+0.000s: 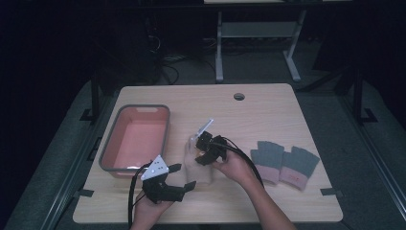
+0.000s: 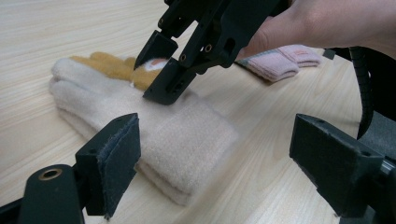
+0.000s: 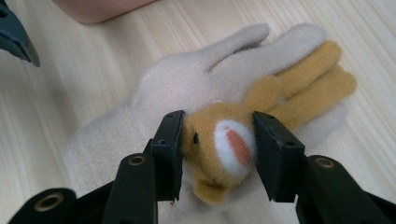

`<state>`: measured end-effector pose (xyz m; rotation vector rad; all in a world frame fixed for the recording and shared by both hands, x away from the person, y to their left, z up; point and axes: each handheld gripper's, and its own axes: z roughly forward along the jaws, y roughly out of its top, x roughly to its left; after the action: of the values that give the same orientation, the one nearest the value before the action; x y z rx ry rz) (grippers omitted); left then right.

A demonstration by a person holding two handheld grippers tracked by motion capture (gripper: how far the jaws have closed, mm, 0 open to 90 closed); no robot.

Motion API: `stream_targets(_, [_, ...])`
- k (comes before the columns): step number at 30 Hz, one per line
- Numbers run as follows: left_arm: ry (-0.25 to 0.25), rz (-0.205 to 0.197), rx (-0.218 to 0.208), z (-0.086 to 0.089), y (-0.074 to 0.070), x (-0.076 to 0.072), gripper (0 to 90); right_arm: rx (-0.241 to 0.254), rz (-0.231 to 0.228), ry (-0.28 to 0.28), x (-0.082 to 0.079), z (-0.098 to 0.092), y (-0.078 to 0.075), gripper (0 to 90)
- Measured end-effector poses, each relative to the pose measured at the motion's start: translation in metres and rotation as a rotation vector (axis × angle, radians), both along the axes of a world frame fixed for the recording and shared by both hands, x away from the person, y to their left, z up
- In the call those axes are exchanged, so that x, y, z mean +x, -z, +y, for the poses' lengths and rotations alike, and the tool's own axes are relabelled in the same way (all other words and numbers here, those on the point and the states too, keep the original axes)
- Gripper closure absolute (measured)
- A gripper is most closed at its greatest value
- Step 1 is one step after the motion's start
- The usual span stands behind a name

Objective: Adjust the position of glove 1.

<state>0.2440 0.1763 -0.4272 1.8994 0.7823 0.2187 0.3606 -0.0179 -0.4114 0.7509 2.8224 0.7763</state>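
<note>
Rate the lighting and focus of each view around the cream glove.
High view: dim, dark surroundings, the cream glove small and washed out beside the right gripper. Left gripper view: bright and even, glove cuff fairly sharp, its own near jaws soft. Right gripper view: well lit, the tan animal patch crisp between the jaws, far fingertips slightly soft.

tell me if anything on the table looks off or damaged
Nothing looks damaged or spilled. The cream glove lies flat on the table, a tan animal face sewn on it between the right gripper's jaws. The grey-and-pink gloves lie neatly side by side.
</note>
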Motion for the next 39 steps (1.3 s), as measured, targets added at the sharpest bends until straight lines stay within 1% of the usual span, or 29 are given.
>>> stream_targets(5, [0.0, 0.003, 0.006, -0.001, 0.001, 0.0, 16.2, 0.0, 0.011, 0.01, 0.0, -0.001, 0.005, 54.0])
stream_targets(6, [0.003, 0.008, 0.014, -0.002, 0.002, 0.001, 16.2, 0.002, 0.016, 0.012, 0.0, -0.002, 0.008, 53.1])
stream_targets(9, [0.001, 0.016, 0.013, -0.003, 0.003, 0.002, 16.4, 0.01, 0.023, 0.023, 0.0, -0.003, 0.011, 51.8])
stream_targets(13, [-0.006, 0.025, 0.02, -0.003, 0.004, 0.003, 16.5, 0.02, 0.037, 0.031, 0.001, -0.004, 0.011, 50.0])
stream_targets(16, [-0.006, 0.03, 0.013, -0.004, 0.005, 0.004, 16.5, 0.025, 0.038, 0.033, 0.001, -0.005, 0.012, 48.1])
stream_targets(17, [-0.004, 0.034, 0.013, -0.005, 0.005, 0.005, 16.5, 0.037, 0.046, 0.044, 0.001, -0.005, 0.012, 44.7])
stream_targets(19, [-0.001, 0.037, 0.014, -0.005, 0.005, 0.005, 16.6, 0.053, 0.05, 0.056, 0.001, -0.007, 0.011, 40.7])
stream_targets(20, [-0.004, 0.041, 0.006, -0.006, 0.005, 0.005, 16.5, 0.061, 0.043, 0.059, 0.001, -0.009, 0.01, 38.7])
stream_targets(21, [-0.008, 0.047, 0.005, -0.005, 0.004, 0.006, 16.6, 0.075, 0.043, 0.067, 0.001, -0.011, 0.009, 37.2])
stream_targets(23, [-0.016, 0.061, -0.016, -0.006, 0.004, 0.006, 16.5, 0.108, 0.057, 0.093, 0.0, -0.016, 0.006, 34.3])
stream_targets(26, [-0.032, 0.074, -0.005, -0.008, 0.003, 0.008, 16.5, 0.152, 0.068, 0.127, 0.0, -0.025, 0.002, 32.2])
stream_targets(27, [-0.04, 0.085, -0.009, -0.01, 0.003, 0.008, 16.6, 0.164, 0.074, 0.14, 0.0, -0.028, 0.001, 31.5])
stream_targets(28, [-0.04, 0.085, -0.009, -0.01, 0.003, 0.008, 17.0, 0.179, 0.085, 0.148, 0.0, -0.032, 0.001, 31.2])
stream_targets(31, [-0.074, 0.122, -0.003, -0.013, 0.004, 0.01, 19.6, 0.217, 0.117, 0.184, 0.001, -0.042, 0.0, 30.1])
stream_targets(32, [-0.074, 0.122, -0.003, -0.013, 0.004, 0.01, 19.6, 0.242, 0.128, 0.198, 0.001, -0.045, 0.001, 30.0])
stream_targets(33, [-0.093, 0.152, -0.007, -0.016, 0.006, 0.012, 19.6, 0.259, 0.14, 0.209, 0.002, -0.047, 0.002, 30.0])
stream_targets(34, [-0.093, 0.152, -0.007, -0.016, 0.006, 0.012, 19.6, 0.275, 0.155, 0.221, 0.002, -0.05, 0.002, 29.8])
stream_targets(35, [-0.113, 0.18, -0.009, -0.016, 0.008, 0.014, 19.6, 0.287, 0.165, 0.232, 0.003, -0.052, 0.004, 29.6])
stream_targets(37, [-0.134, 0.192, -0.01, -0.017, 0.009, 0.015, 20.2, 0.313, 0.19, 0.255, 0.005, -0.055, 0.007, 29.5])
stream_targets(38, [-0.134, 0.192, -0.01, -0.017, 0.009, 0.015, 20.9, 0.324, 0.204, 0.261, 0.006, -0.056, 0.008, 29.3])
stream_targets(39, [-0.145, 0.201, -0.013, -0.018, 0.009, 0.016, 21.0, 0.333, 0.217, 0.269, 0.006, -0.056, 0.009, 29.2])
